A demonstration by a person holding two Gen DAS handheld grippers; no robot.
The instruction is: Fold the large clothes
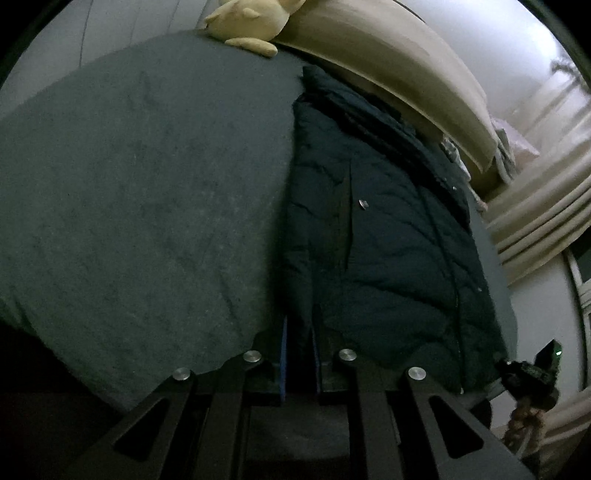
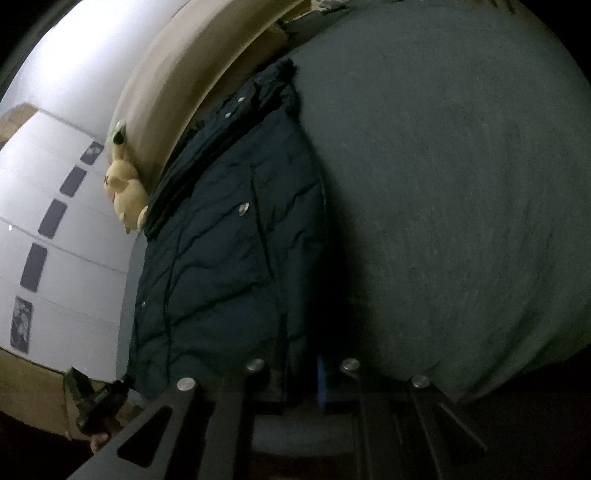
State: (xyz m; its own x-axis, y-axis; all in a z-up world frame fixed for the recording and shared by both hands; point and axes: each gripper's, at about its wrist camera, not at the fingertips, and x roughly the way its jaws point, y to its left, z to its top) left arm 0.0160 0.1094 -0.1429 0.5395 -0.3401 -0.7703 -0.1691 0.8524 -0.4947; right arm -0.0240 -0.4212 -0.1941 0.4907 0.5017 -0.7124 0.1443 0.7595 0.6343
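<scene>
A dark navy puffer jacket (image 1: 388, 240) lies lengthwise on a grey bed cover (image 1: 129, 184), its collar toward the headboard. In the left wrist view my left gripper (image 1: 300, 354) is shut on the jacket's near hem at its left edge, and dark cloth fills the narrow gap between the blue-edged pads. In the right wrist view the same jacket (image 2: 221, 240) lies to the left. My right gripper (image 2: 301, 376) pinches the hem at the jacket's right edge, beside the bare bed cover (image 2: 461, 184). The pinched hem itself is in deep shadow.
A yellow plush toy (image 1: 247, 22) (image 2: 123, 188) sits at the head of the bed against a beige headboard (image 1: 388, 62). Beige curtains (image 1: 546, 214) hang on one side of the bed. White cupboard doors (image 2: 55, 240) stand on the other. The bed's near edge runs just under both grippers.
</scene>
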